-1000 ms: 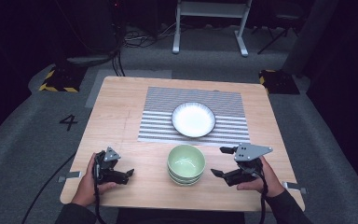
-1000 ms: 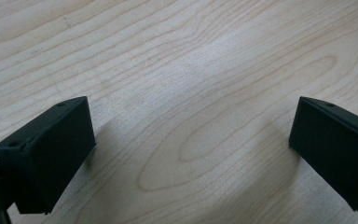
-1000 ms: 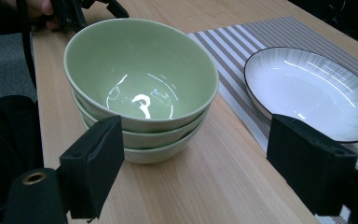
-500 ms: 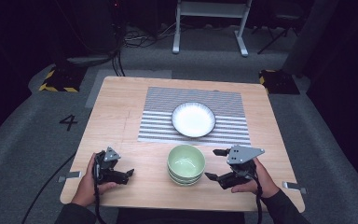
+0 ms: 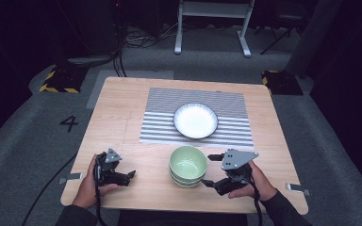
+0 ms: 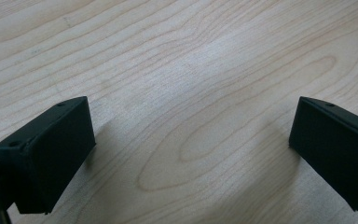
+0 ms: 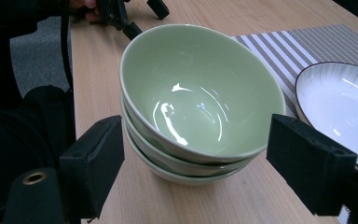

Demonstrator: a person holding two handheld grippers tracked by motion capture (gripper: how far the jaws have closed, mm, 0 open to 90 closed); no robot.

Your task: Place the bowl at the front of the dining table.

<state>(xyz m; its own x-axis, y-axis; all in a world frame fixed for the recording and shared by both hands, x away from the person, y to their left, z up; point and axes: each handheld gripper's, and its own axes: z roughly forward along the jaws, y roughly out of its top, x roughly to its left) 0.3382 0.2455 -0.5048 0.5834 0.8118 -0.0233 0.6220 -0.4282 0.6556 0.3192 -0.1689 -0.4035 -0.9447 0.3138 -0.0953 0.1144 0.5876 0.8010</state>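
Observation:
A stack of three pale green bowls (image 5: pixel 188 165) stands near the table's front edge, just in front of the striped placemat (image 5: pixel 160 122). In the right gripper view the stack (image 7: pixel 200 98) sits close between the two black jaws. My right gripper (image 5: pixel 208 170) is open, level with the stack's right side, and its jaws are not touching the bowls. A white plate with a dark rim (image 5: pixel 195 120) lies on the placemat beyond the bowls. My left gripper (image 5: pixel 125 175) rests open on bare wood at the front left, and its own view (image 6: pixel 191 154) has nothing between the jaws.
The wooden table (image 5: pixel 118 113) has bare wood to the left and right of the placemat. The white plate (image 7: pixel 340 107) lies close to the right jaw. The other hand and gripper (image 7: pixel 121 14) are beyond the bowls. Grey floor surrounds the table.
My right gripper has moved left towards the green bowl stack, so that its open jaws now reach the stack's side. The left gripper has stayed put.

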